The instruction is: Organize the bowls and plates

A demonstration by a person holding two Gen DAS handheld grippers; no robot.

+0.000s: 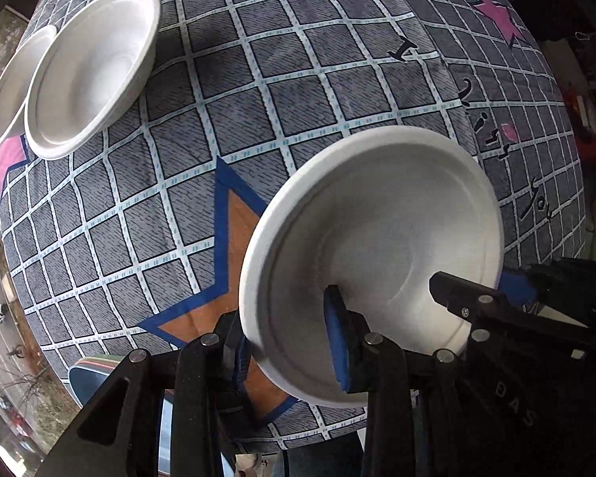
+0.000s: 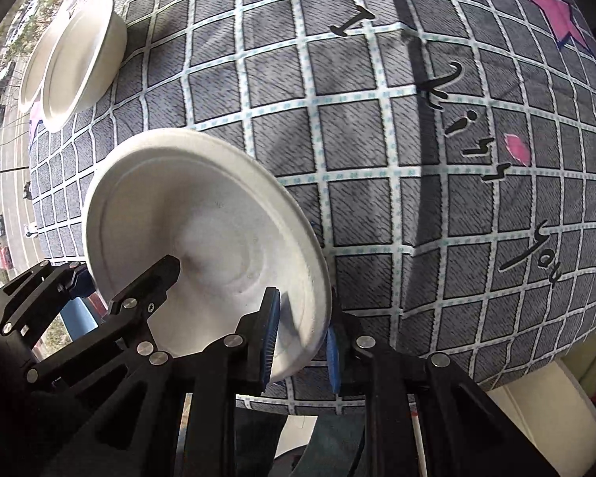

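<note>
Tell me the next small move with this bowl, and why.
Probably carry the held bowl toward the far bowl and nest it. Both the left gripper and right gripper pinch opposite rims, holding it tilted above the cloth.

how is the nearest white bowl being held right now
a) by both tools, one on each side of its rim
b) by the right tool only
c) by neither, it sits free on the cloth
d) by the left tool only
a: the left tool and the right tool each straddle the rim of the near bowl on opposite sides, one finger inside, one outside.
</note>
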